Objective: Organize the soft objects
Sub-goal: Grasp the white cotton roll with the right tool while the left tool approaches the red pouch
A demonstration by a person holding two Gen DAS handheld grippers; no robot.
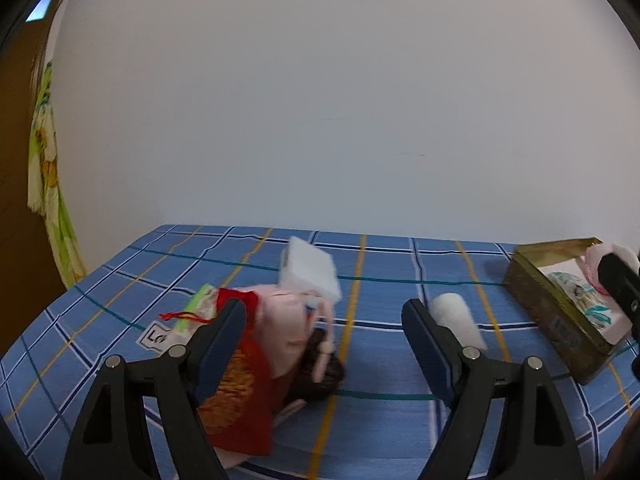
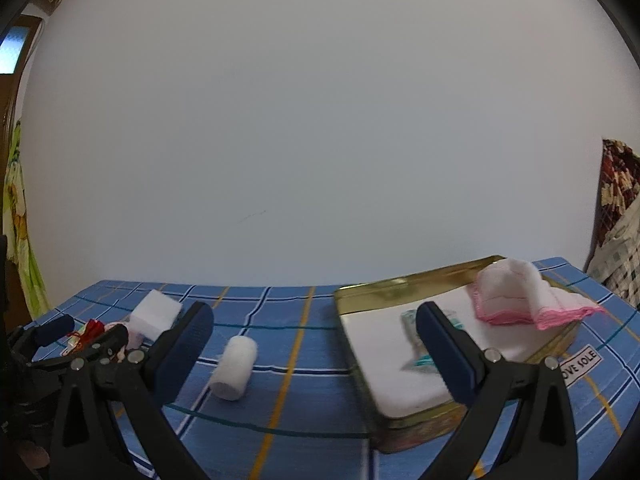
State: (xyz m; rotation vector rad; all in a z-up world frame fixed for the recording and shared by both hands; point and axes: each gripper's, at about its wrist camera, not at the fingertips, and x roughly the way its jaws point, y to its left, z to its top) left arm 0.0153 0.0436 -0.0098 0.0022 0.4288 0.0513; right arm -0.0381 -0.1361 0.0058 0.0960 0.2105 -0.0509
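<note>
We are looking along two hand-held grippers over a table covered with a blue plaid cloth (image 2: 304, 396), a plain white wall behind it.

In the left wrist view, the left gripper (image 1: 324, 332) has its jaws wide apart with nothing clamped. Between and just behind them, at lower centre-left of the frame, lies a soft doll (image 1: 288, 332) in pale pink with dark hair, partly over a red embroidered pouch (image 1: 236, 396). A white sponge block (image 1: 310, 272) rests at the doll's upper end. A white rolled bandage (image 1: 456, 316) lies just beyond the right-hand finger.

In the right wrist view, the right gripper (image 2: 316, 336) also stands open and empty. The rolled bandage sits at lower centre-left, and an open gold tin (image 2: 404, 424) fills the lower right. Inside the tin we see a white liner, a small teal-printed packet (image 2: 420, 340), and a folded white cloth with pink edging (image 2: 520, 296) draped over the far rim.

We judge all these items light and yielding. The doll should squash under the pads, so a hold across its torso seems safest; the limbs and hair would likely flop. The bandage roll looks springy and may roll away, so pinching across its middle seems best. The sponge should compress easily.
</note>
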